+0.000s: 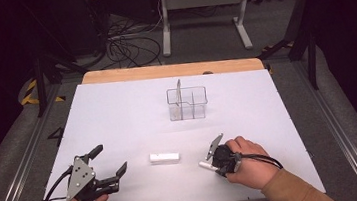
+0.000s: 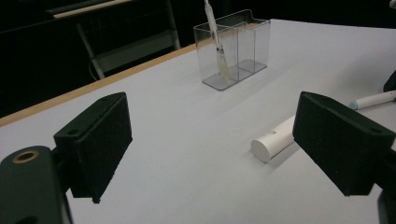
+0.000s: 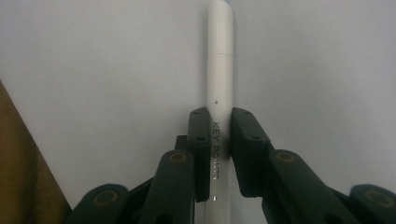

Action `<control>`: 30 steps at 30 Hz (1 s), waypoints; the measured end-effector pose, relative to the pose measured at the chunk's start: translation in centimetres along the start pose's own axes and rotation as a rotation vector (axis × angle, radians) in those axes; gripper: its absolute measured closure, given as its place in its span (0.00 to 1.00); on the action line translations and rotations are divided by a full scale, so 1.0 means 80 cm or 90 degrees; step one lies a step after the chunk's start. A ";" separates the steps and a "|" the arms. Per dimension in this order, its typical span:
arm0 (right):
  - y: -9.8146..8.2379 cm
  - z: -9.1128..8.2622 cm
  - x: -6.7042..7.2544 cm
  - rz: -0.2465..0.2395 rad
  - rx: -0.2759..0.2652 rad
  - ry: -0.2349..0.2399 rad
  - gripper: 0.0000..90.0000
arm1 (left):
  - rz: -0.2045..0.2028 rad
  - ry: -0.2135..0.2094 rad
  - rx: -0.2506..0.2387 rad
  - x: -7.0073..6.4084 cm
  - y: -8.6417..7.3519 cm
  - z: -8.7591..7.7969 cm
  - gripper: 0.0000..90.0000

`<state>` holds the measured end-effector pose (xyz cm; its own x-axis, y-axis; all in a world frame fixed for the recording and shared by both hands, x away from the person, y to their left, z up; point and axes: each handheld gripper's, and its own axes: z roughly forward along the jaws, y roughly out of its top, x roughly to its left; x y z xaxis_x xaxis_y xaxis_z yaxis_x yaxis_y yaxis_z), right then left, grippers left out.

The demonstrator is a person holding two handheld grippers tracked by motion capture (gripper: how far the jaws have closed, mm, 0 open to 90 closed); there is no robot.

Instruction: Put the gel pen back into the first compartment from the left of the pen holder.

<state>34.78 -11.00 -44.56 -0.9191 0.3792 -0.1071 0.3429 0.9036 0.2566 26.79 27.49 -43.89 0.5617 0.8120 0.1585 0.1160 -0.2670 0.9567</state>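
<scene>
I see a clear divided holder (image 1: 187,103) standing toward the far side of the white table (image 1: 118,117), with one slim pen (image 2: 215,39) upright in it. A short white cylinder (image 1: 164,157), possibly a cap, lies nearer me.

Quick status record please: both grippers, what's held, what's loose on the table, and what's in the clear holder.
right gripper: shut on white pen, jaws clamped on its barrel, low over the white table
left gripper: open, nothing between its jaws, near the table's front left
loose item: white cylinder lying flat between the two grippers
clear holder: divided, upright, far centre of the table
holder contents: one pen leaning in a compartment
</scene>
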 end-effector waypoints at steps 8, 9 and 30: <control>0.000 0.000 0.000 0.002 0.001 0.000 0.88 | -0.001 0.000 0.000 0.000 0.000 0.000 0.14; 0.000 0.000 0.000 0.002 0.001 0.000 0.88 | 0.000 0.000 0.000 0.000 0.000 0.000 0.14; 0.002 -0.027 -0.007 0.016 -0.055 -0.003 0.88 | -0.001 0.002 -0.001 0.000 0.000 0.000 0.14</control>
<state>34.90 -11.51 -42.40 -0.9094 0.4026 -0.1047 0.3473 0.8733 0.3417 26.79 27.50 -43.88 0.5589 0.8141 0.1579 0.1157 -0.2651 0.9572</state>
